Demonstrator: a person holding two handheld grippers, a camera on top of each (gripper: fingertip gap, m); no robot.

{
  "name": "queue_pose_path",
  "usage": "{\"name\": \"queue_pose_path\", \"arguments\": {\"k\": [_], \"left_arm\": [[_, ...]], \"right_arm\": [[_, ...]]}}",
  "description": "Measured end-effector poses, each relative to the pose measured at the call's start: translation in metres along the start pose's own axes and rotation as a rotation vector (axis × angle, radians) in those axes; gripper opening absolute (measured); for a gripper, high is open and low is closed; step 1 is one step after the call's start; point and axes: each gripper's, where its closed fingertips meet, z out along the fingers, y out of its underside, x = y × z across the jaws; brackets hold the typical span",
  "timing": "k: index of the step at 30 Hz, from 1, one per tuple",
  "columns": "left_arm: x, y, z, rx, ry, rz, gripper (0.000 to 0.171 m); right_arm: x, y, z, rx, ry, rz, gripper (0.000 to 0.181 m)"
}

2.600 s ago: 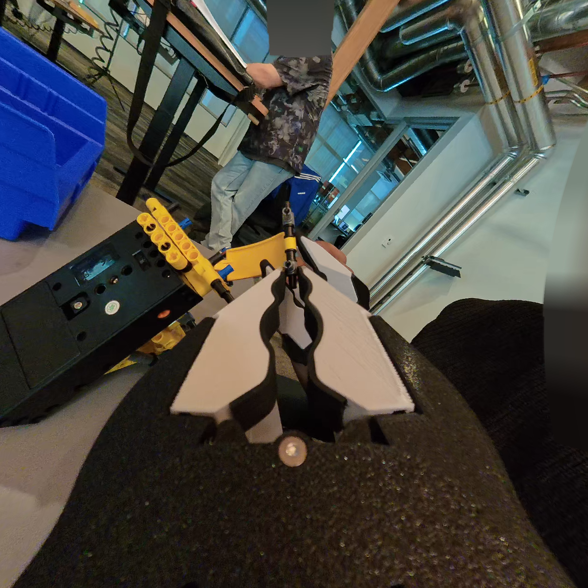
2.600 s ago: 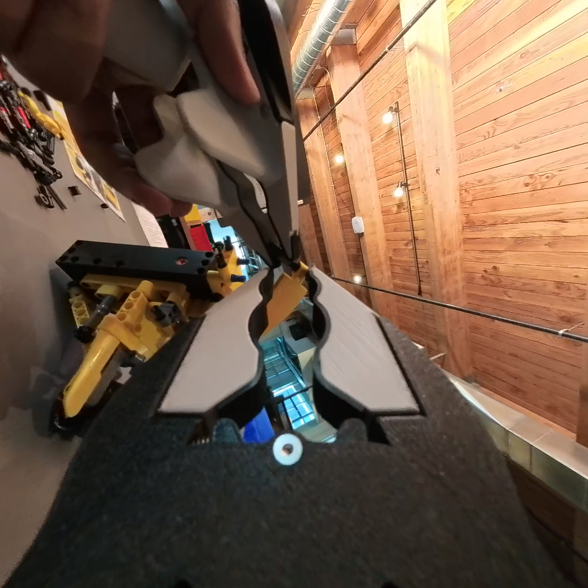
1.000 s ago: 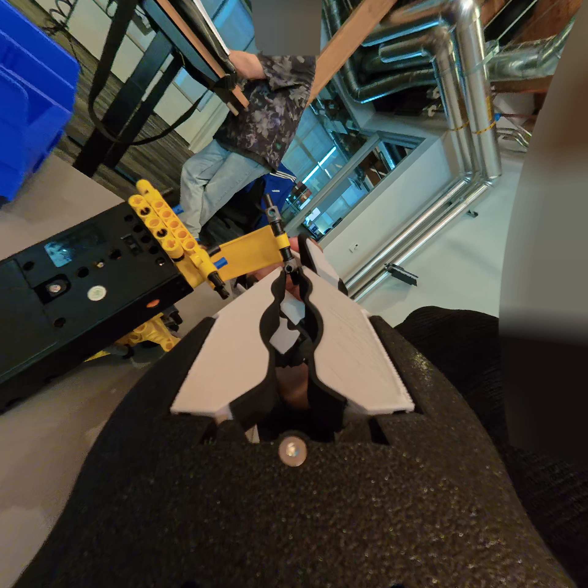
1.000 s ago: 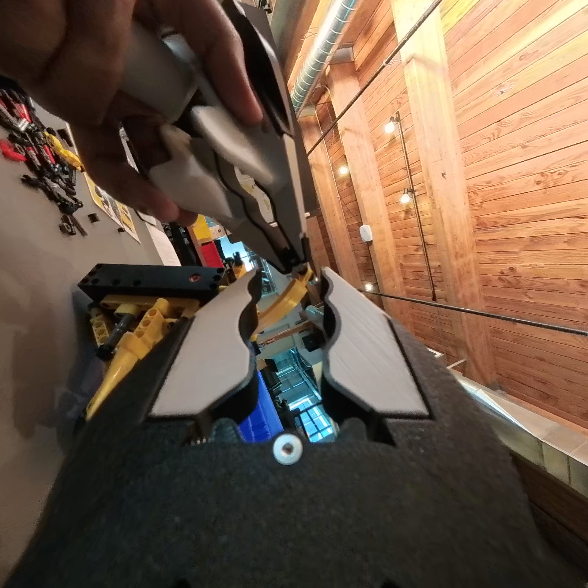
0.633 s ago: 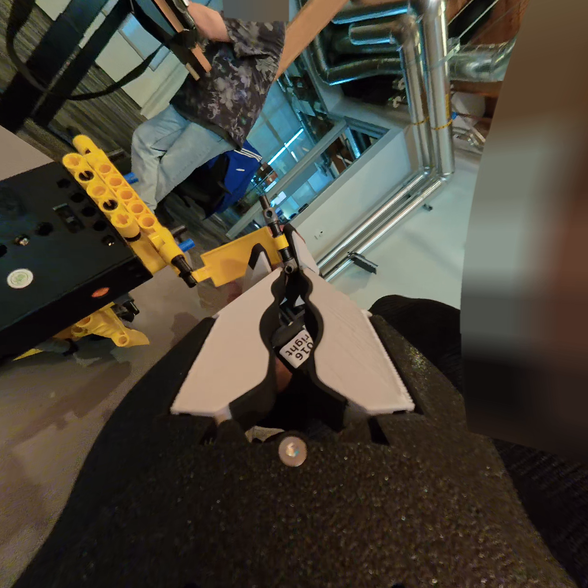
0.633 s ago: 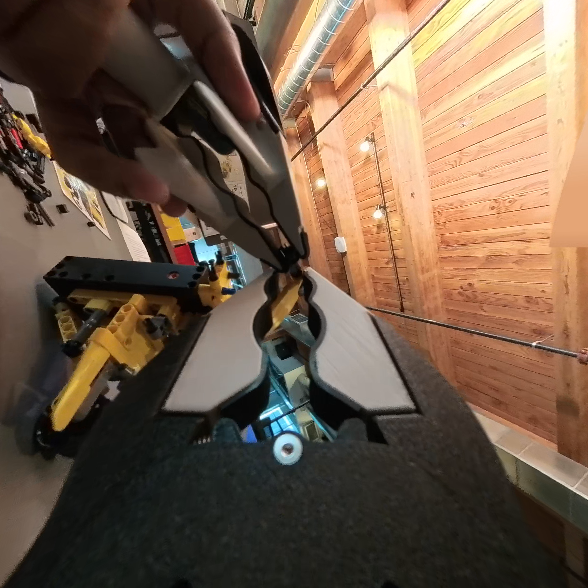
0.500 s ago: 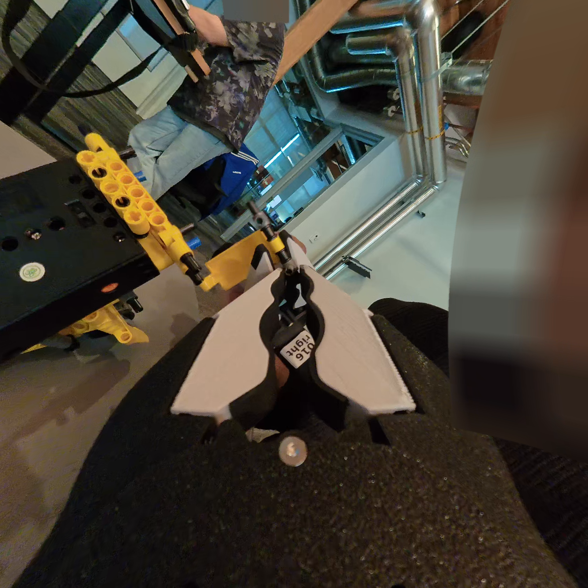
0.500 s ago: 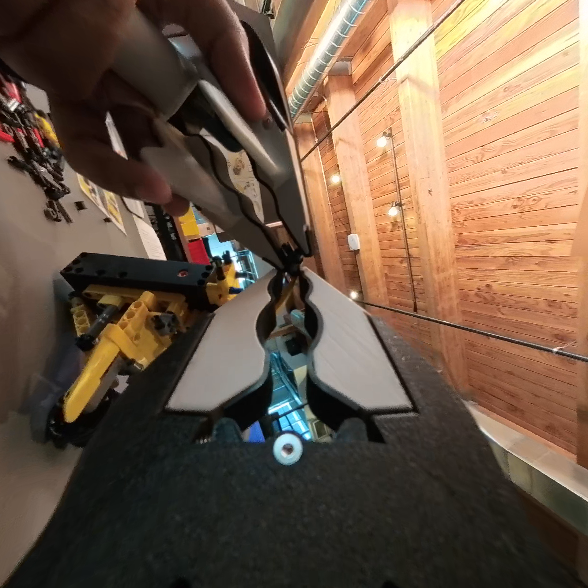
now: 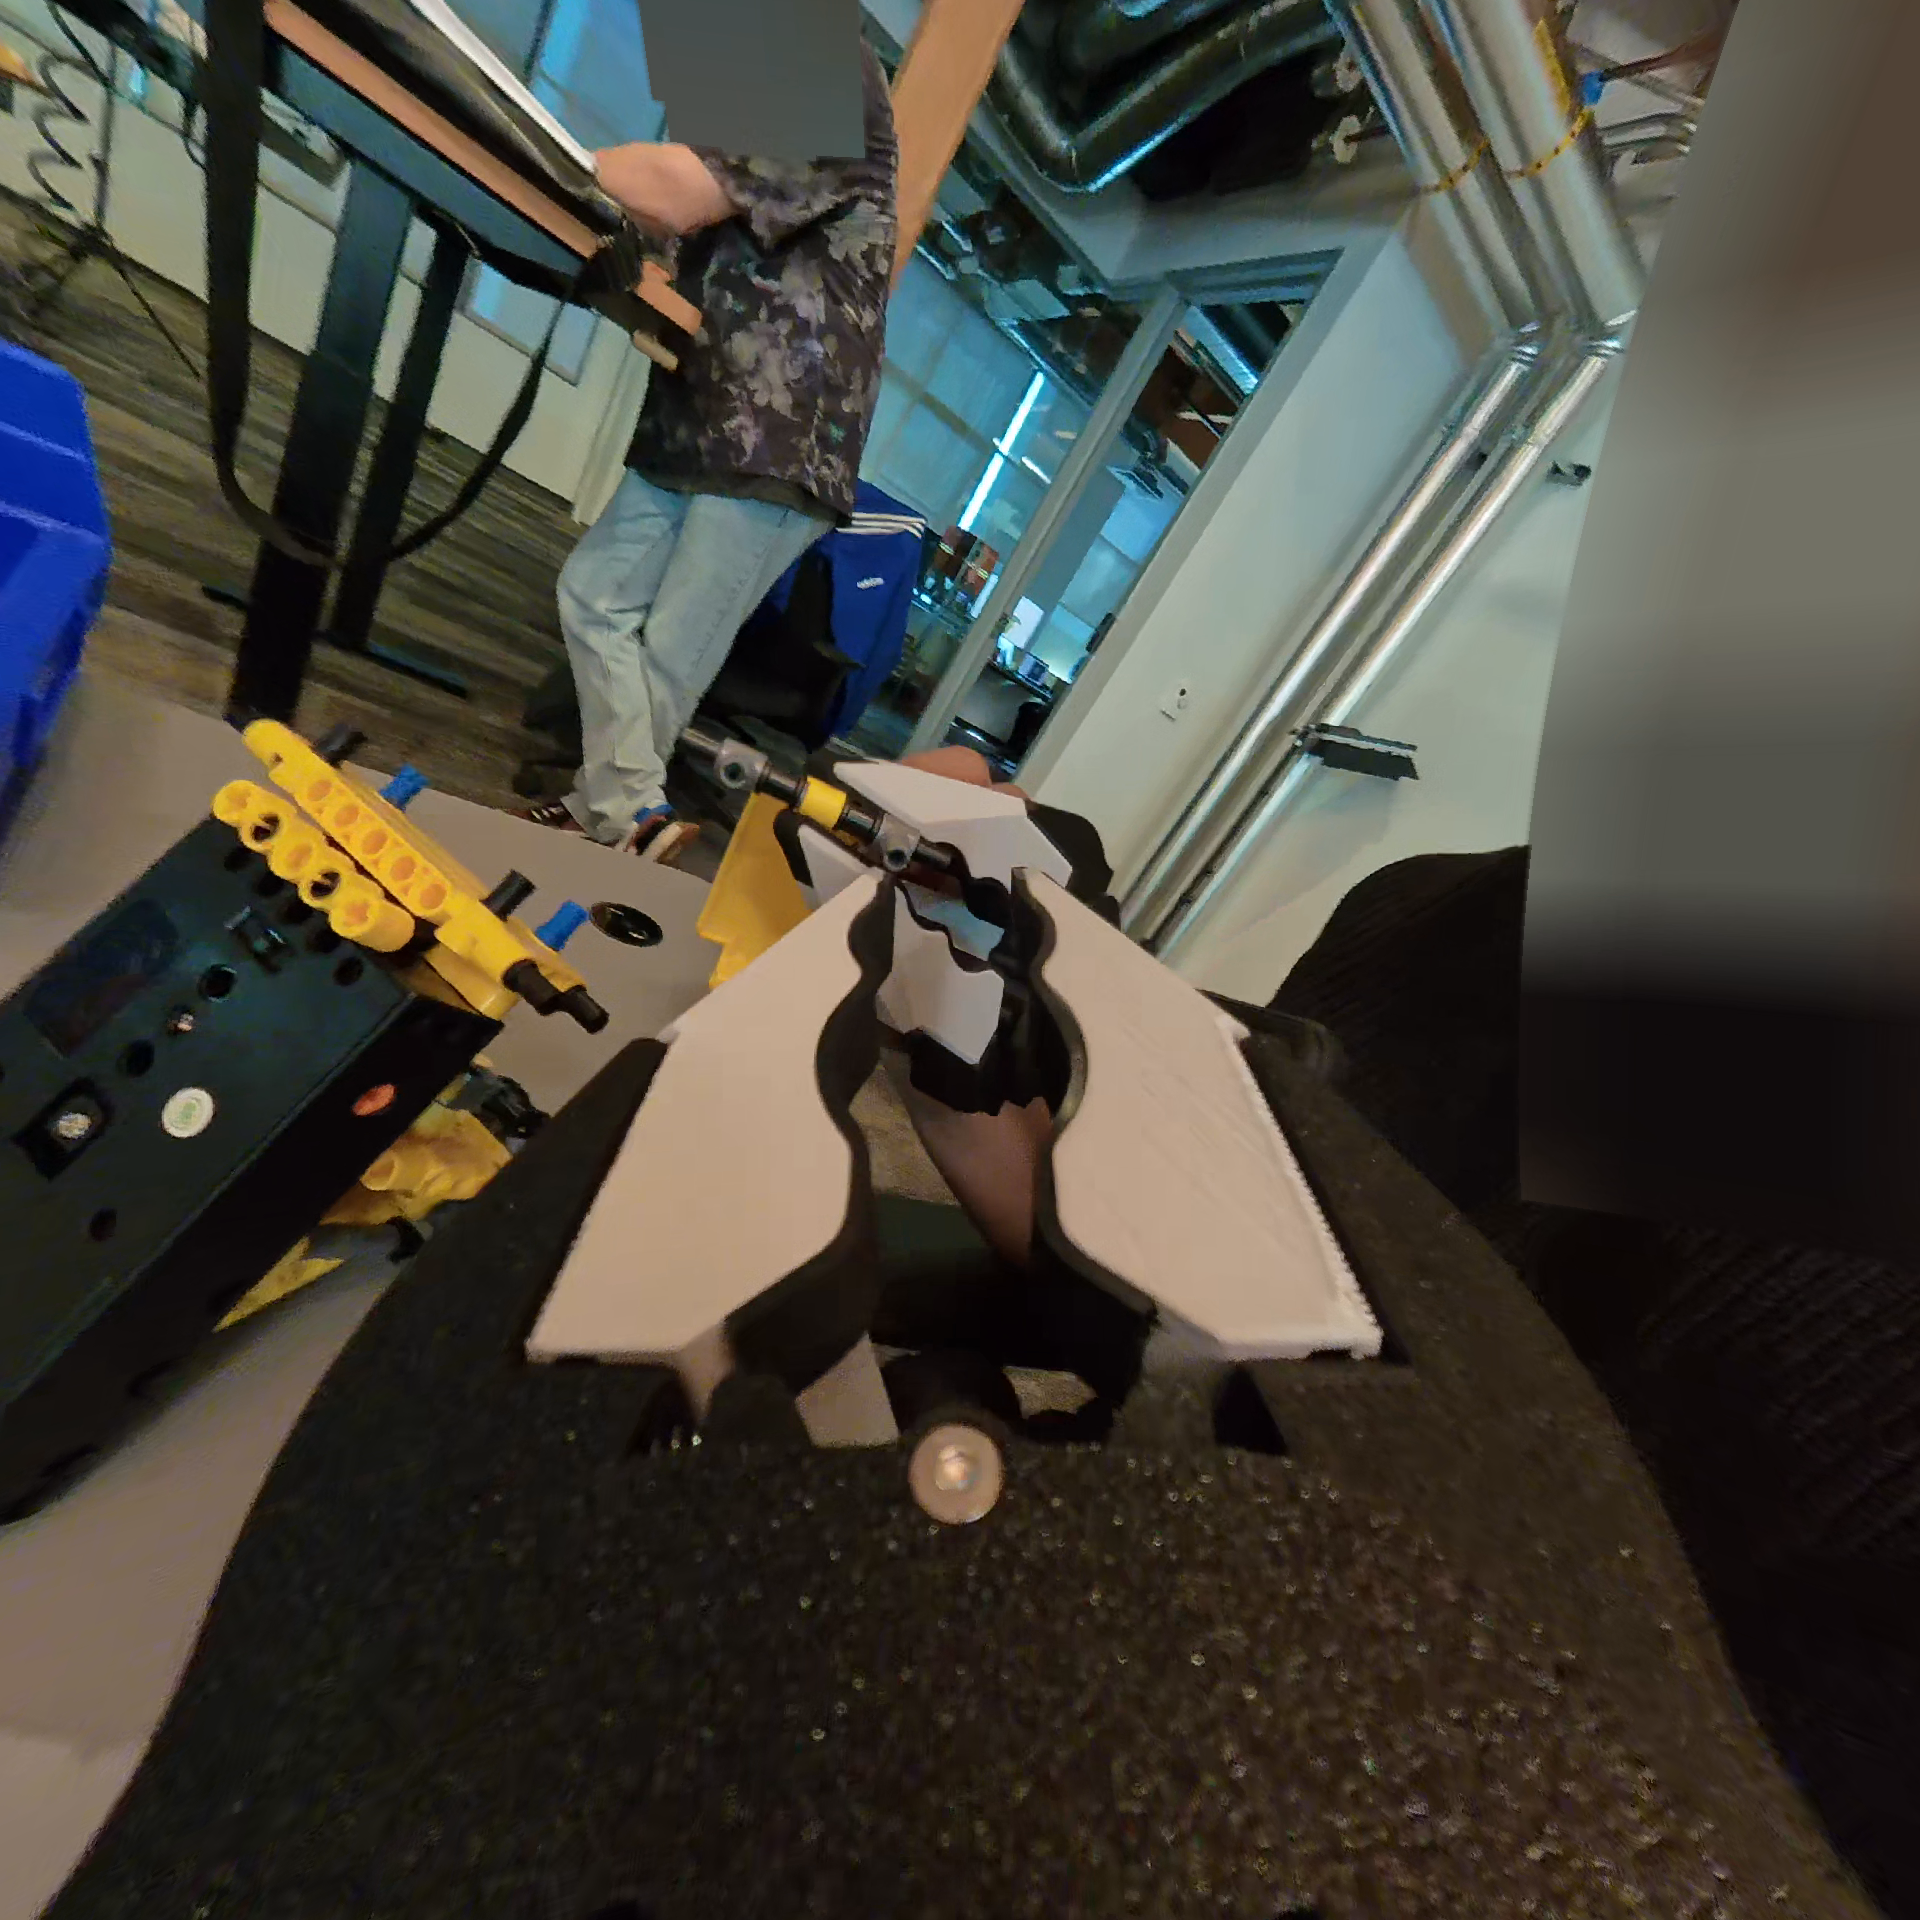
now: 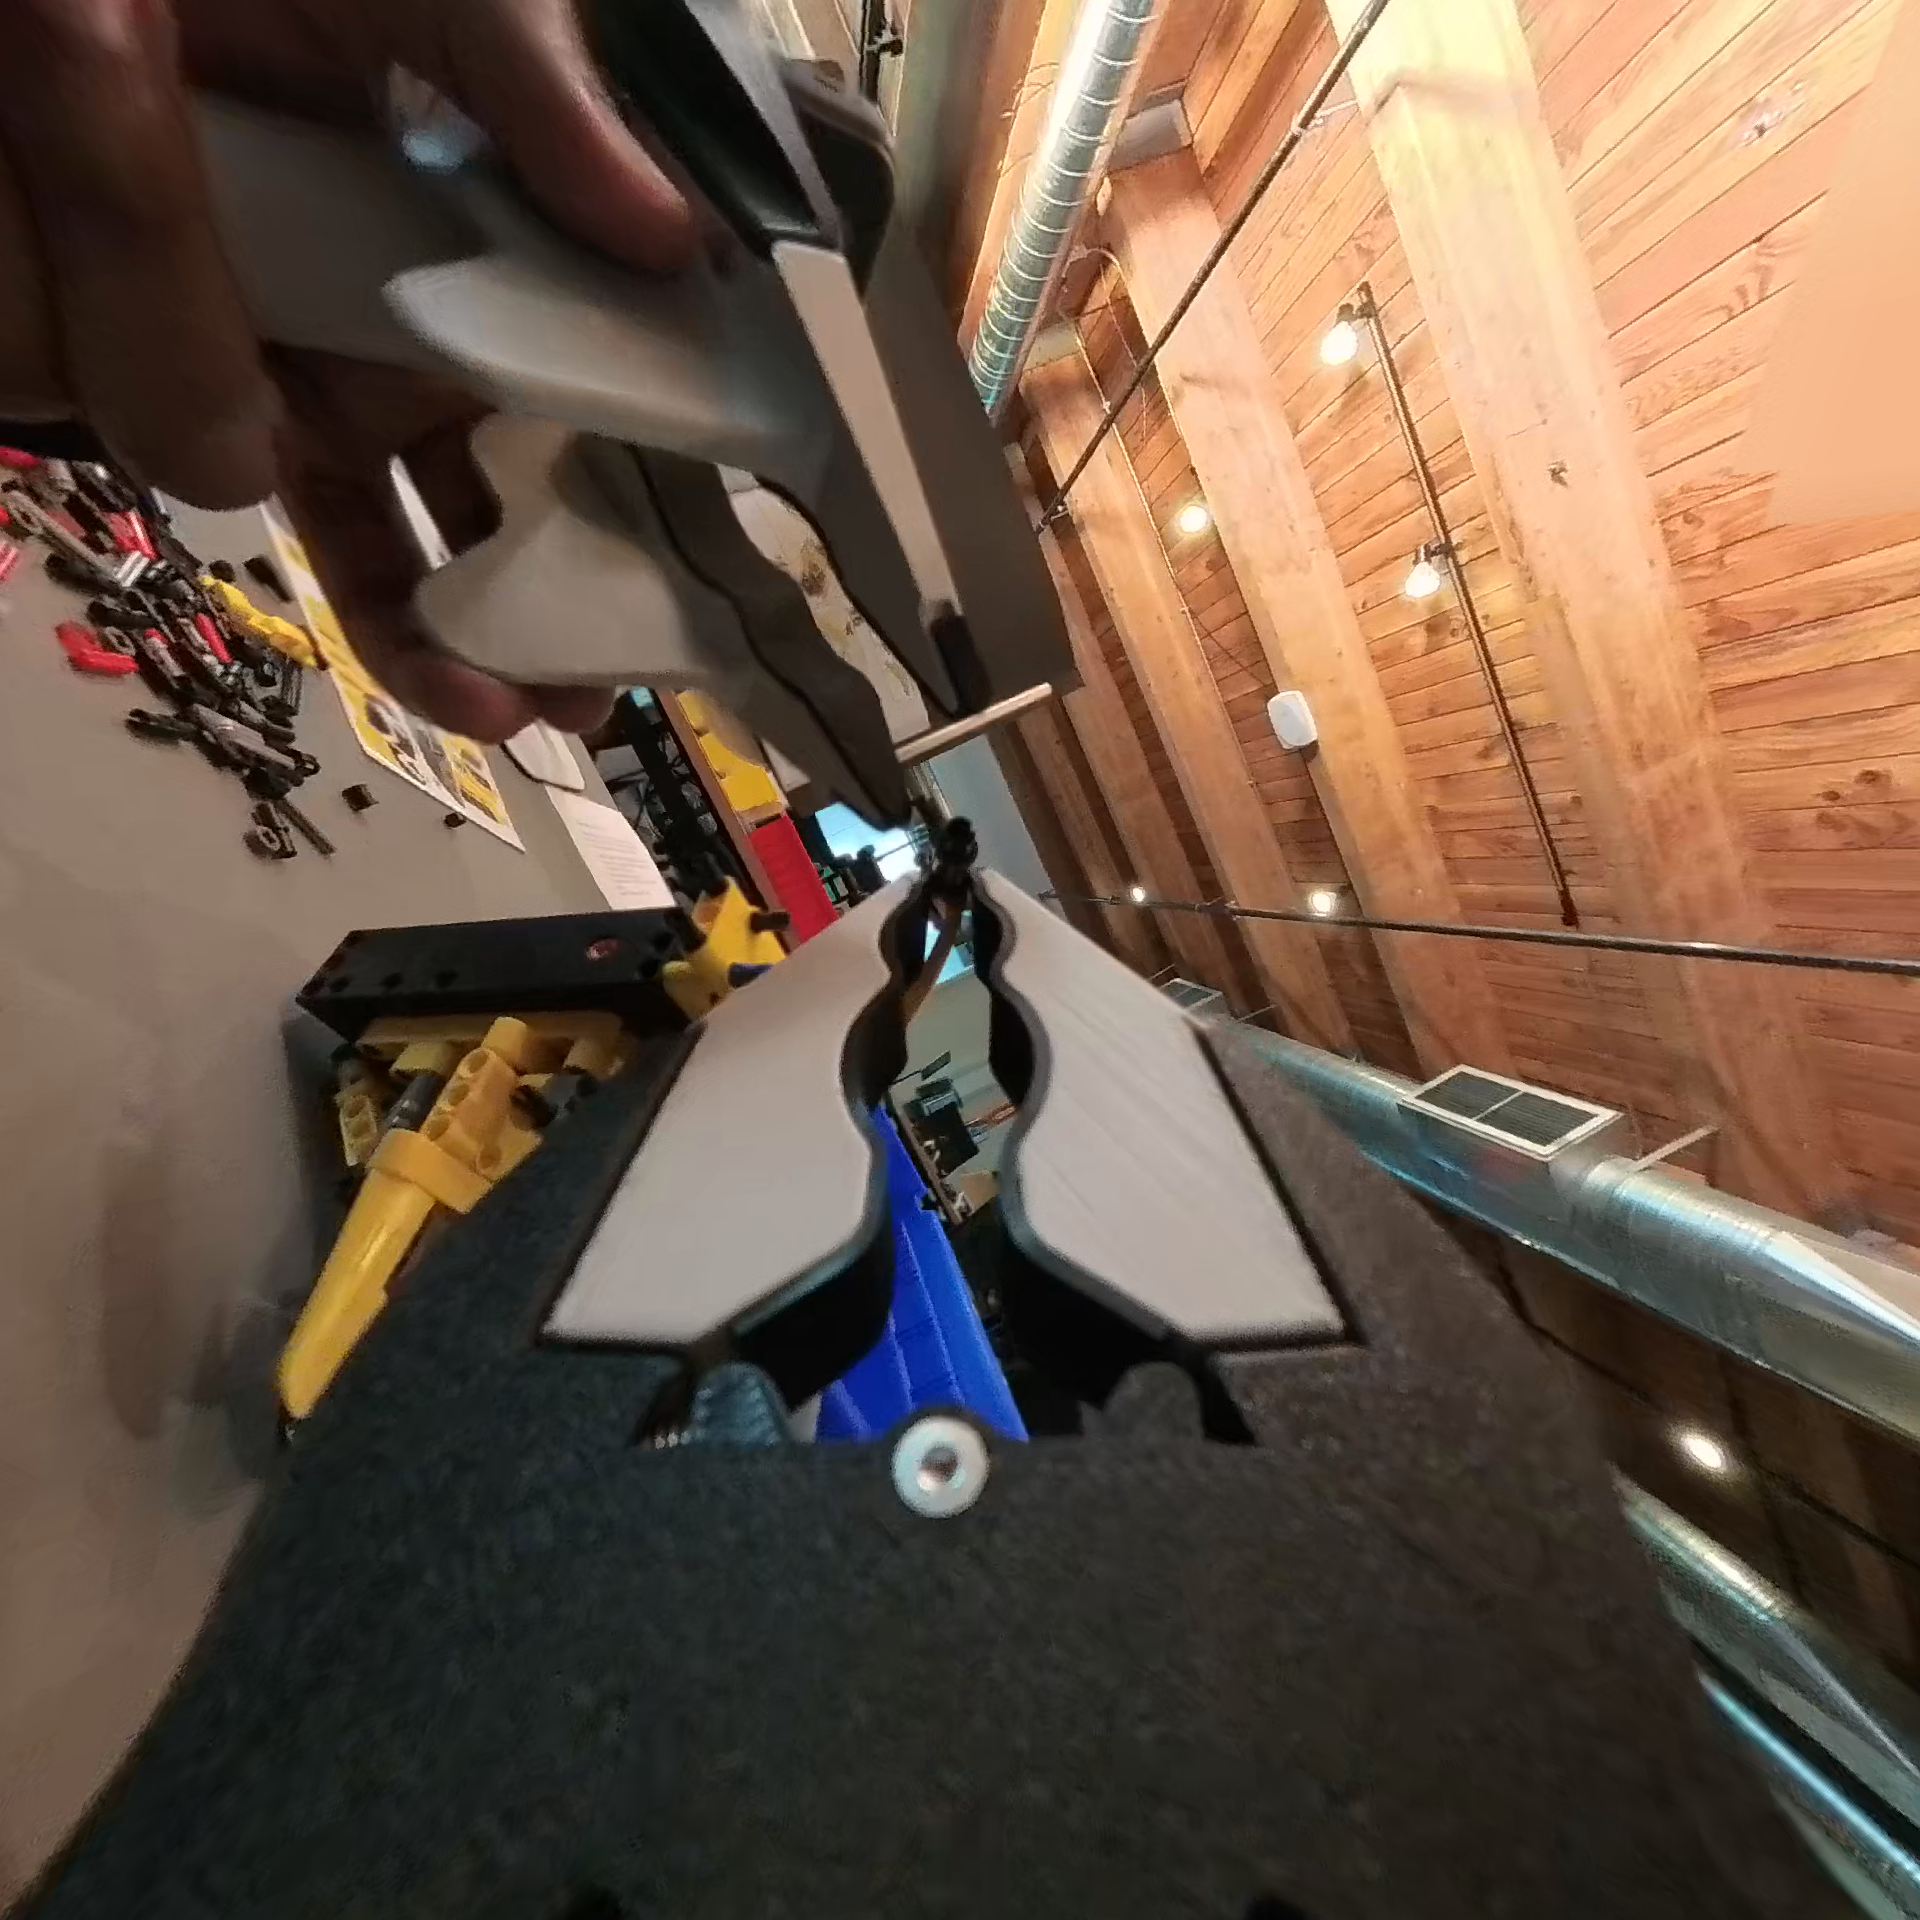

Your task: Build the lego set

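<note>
My left gripper [image 9: 956,894] is open and empty, its jaws a short way apart. Just ahead of it, my right gripper [image 9: 940,831] shows with white fingers closed on a thin black rod with a yellow bush [image 9: 831,805]. A yellow panel [image 9: 748,904] shows behind that rod. In the right wrist view my right gripper [image 10: 948,883] is shut on the black rod [image 10: 951,842], whose end sticks out past the tips. A hand holds the left gripper [image 10: 971,738] just above it, apart from the rod. The black and yellow brick model [image 9: 208,1039] lies on the table to the left and also shows in the right wrist view [image 10: 499,966].
The grey table [image 9: 104,1610] carries a blue bin [image 9: 42,520] at the far left. Loose red and black parts [image 10: 187,644] and a printed sheet [image 10: 416,748] lie farther off. A person [image 9: 748,364] stands at a desk behind the table. My two grippers' fingertips are within a few centimetres of each other.
My left gripper was shut on the rod and has opened and drawn back from it. My right gripper, open a second ago, has closed on the rod. The rod has tilted over.
</note>
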Motion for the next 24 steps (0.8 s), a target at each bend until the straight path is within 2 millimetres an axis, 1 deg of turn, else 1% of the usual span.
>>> {"name": "queue_pose_path", "arguments": {"k": [3, 4, 6, 7, 8, 9, 11, 14, 19, 20, 21, 23, 24], "left_arm": [[-0.003, -0.014, -0.005, 0.079, -0.066, 0.122, 0.022], [-0.003, -0.02, -0.008, 0.112, -0.103, 0.189, 0.026], [-0.008, -0.028, -0.013, 0.15, -0.227, 0.35, 0.046], [-0.012, -0.029, -0.013, 0.137, -0.294, 0.42, 0.061], [-0.016, -0.026, -0.011, 0.107, -0.34, 0.473, 0.073], [-0.019, -0.022, -0.008, 0.074, -0.367, 0.495, 0.079], [-0.02, -0.013, -0.001, 0.041, -0.357, 0.458, 0.079], [-0.014, -0.006, 0.006, 0.025, -0.287, 0.409, 0.079], [-0.015, -0.01, 0.002, 0.049, -0.325, 0.46, 0.077], [-0.014, -0.012, 0.001, 0.056, -0.324, 0.472, 0.071], [-0.012, -0.011, 0.0, 0.05, -0.308, 0.471, 0.061], [-0.011, -0.009, 0.001, 0.033, -0.289, 0.446, 0.055], [-0.012, -0.008, 0.002, 0.032, -0.287, 0.44, 0.055]], "right_arm": [[0.006, 0.004, 0.0, -0.006, 0.006, 0.074, 0.007], [0.008, 0.004, -0.001, 0.001, -0.002, 0.121, 0.007], [0.009, 0.002, -0.001, 0.019, -0.047, 0.239, 0.007], [0.01, 0.001, -0.001, 0.029, -0.062, 0.284, 0.007], [0.011, 0.0, -0.002, 0.042, -0.07, 0.311, 0.007], [0.013, -0.002, -0.003, 0.054, -0.072, 0.323, 0.007], [0.013, -0.004, -0.004, 0.064, -0.075, 0.309, 0.007], [0.005, -0.011, -0.006, 0.089, -0.107, 0.26, 0.007], [-0.001, -0.019, -0.006, 0.108, -0.128, 0.229, 0.007], [-0.002, -0.019, -0.006, 0.105, -0.131, 0.222, 0.007], [-0.003, -0.018, -0.005, 0.102, -0.135, 0.217, 0.007], [-0.004, -0.017, -0.006, 0.098, -0.14, 0.212, 0.007], [-0.005, -0.018, -0.006, 0.102, -0.14, 0.209, 0.007]]}}
